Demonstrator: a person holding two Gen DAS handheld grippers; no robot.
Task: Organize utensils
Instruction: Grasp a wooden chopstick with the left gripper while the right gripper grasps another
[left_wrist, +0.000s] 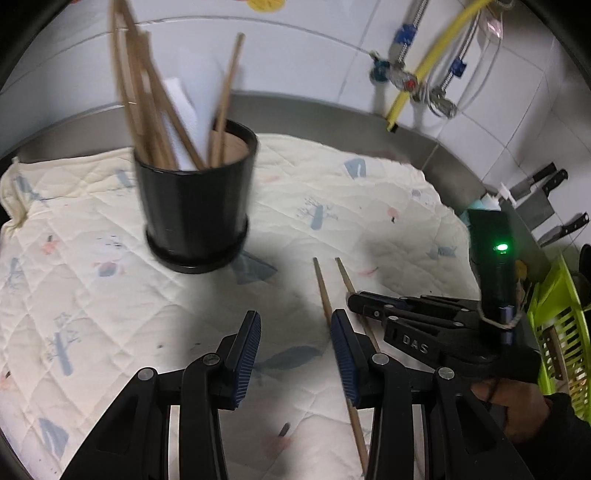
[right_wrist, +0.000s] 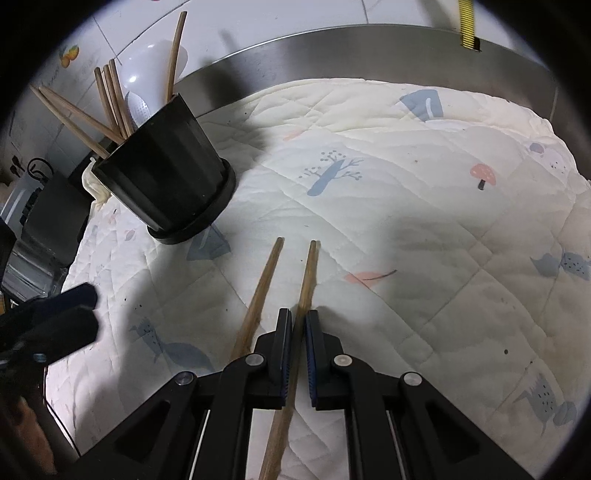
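Quilted mat (right_wrist: 406, 206) bears two chopsticks; right gripper (right_wrist: 296, 325) pinches one chopstick (right_wrist: 308, 273), left gripper (left_wrist: 295, 332) agape

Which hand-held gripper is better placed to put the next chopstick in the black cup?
Right. The right hand-held gripper is already closed around one chopstick; the left hand-held gripper is open and empty, short of the black cup.
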